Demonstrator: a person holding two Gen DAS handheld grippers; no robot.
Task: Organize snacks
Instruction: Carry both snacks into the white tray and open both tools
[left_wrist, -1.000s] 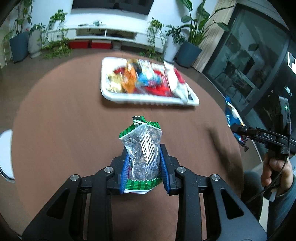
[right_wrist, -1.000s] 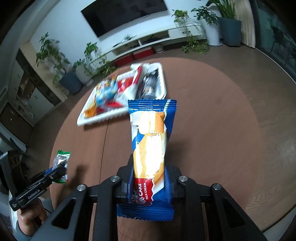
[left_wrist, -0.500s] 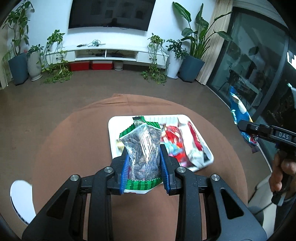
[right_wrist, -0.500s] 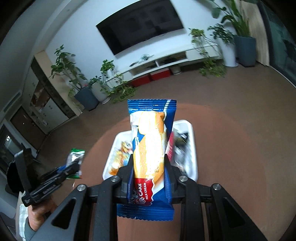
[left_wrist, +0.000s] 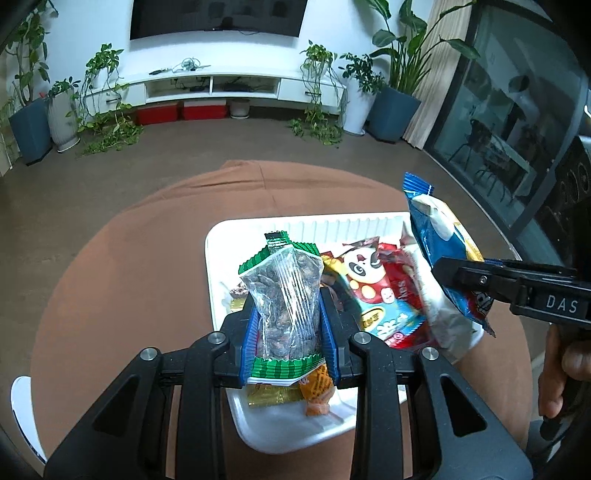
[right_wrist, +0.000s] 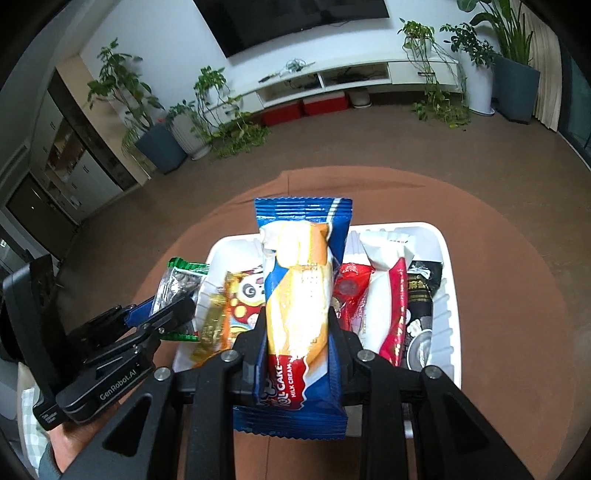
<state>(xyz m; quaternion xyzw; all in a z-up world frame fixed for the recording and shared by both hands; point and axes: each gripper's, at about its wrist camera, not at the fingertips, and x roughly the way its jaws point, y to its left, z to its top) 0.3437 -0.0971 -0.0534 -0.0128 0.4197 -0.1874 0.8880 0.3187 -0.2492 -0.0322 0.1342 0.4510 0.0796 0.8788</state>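
Both packets are in hand over the tray, which sits on the round brown table toward its near edge.

Left hand-held gripper: jaws drawn in on the seed bag, pads pressing its lower half, bag upright. It hangs above the tray's left edge, where a gold wrapper and an orange one already lie.

Right hand-held gripper: jaws drawn in on the cake packet, held at its lower third, upright, over the middle of the tray.

Tray contents: panda packet, red packets, white-and-red bar, black packet, laid side by side lengthwise. Little bare floor shows; the far strip under the ribbed wall looks freest.

Recommendations for the placing step, as judgement:
- Lower each packet until its bottom edge rests on the tray before releasing; an upright drop would likely topple it over the rim.
- Tip each packet to lie parallel with the others.
- Keep the two tools apart; they stand near each other over the tray.
- The bag's film is slippery; release slowly.
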